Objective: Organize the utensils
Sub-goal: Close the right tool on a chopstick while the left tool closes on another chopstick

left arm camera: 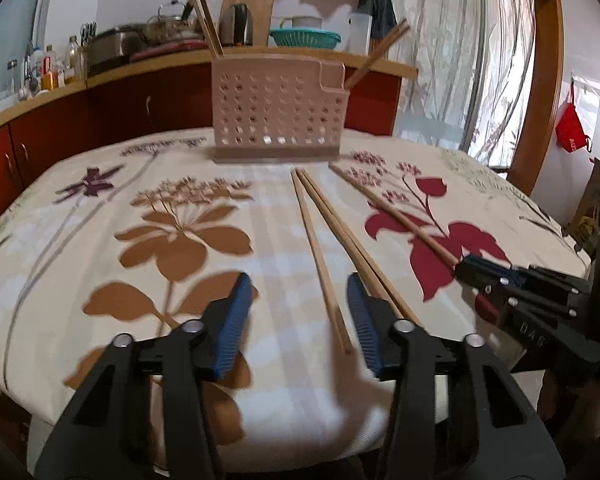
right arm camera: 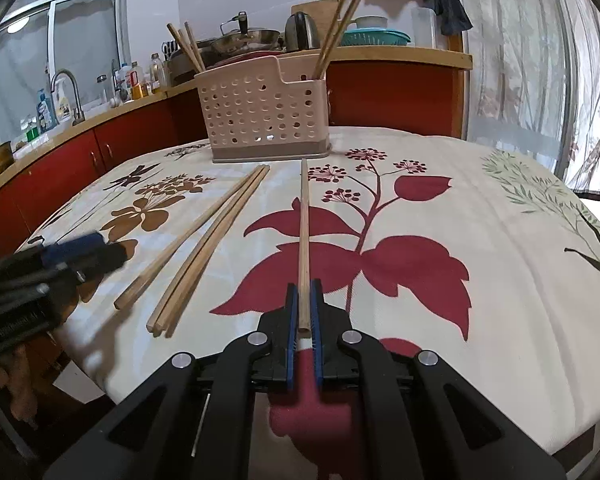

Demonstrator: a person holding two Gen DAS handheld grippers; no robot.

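A pink perforated utensil holder (left arm camera: 278, 114) stands at the table's far side, with chopsticks upright in its left and right compartments; it also shows in the right wrist view (right arm camera: 262, 120). Three loose wooden chopsticks (left arm camera: 320, 248) lie on the floral tablecloth (left arm camera: 100, 220); they also show in the right wrist view (right arm camera: 204, 248). My left gripper (left arm camera: 298, 284) is open, low over the near ends of these chopsticks. My right gripper (right arm camera: 304, 292) is shut on the near end of a single chopstick (right arm camera: 303, 240), which points toward the holder. The right gripper also shows in the left wrist view (left arm camera: 466, 268).
A kitchen counter (right arm camera: 100, 116) with red cabinets, bottles, pots and a sink tap runs behind the table. A curtained glass door (right arm camera: 540, 60) is at the right. The table edge (left arm camera: 260, 440) is just below my grippers.
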